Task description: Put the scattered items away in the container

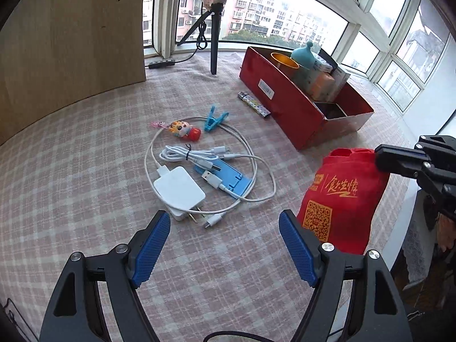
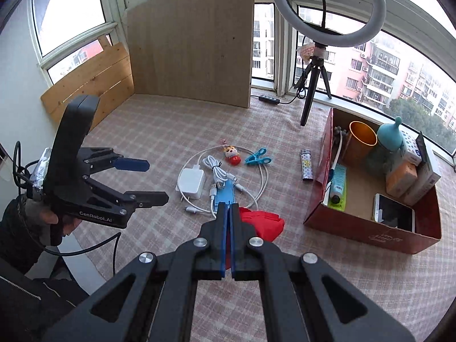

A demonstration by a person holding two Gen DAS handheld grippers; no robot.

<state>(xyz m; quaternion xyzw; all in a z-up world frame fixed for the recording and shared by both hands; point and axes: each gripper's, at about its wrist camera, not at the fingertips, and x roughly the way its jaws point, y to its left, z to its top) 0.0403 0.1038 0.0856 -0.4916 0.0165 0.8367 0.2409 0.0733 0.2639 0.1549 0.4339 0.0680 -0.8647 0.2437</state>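
Observation:
My right gripper [image 2: 228, 208] is shut on the top of a red cloth bag [image 1: 339, 196], which hangs from it just above the checked cloth. The red box [image 2: 367, 228] stands to its right, holding a cup, a bottle, small boxes and a phone. My left gripper [image 1: 225, 236] is open over the cloth with nothing between its fingers. Just beyond it lie a white charger [image 1: 179, 191], a bundled cable [image 1: 188, 155] and a blue phone stand [image 1: 228, 179]. Farther off are a doll keychain [image 1: 185, 131], a blue clothes peg [image 1: 214, 118] and a lighter [image 1: 254, 104] beside the box.
A ring light on a tripod [image 2: 313, 91] stands at the back by the window, with a power strip [image 2: 269, 99] beside it. A wooden board [image 2: 191, 40] leans at the back left. The table's near edge runs under the person's gloved hand [image 2: 42, 216].

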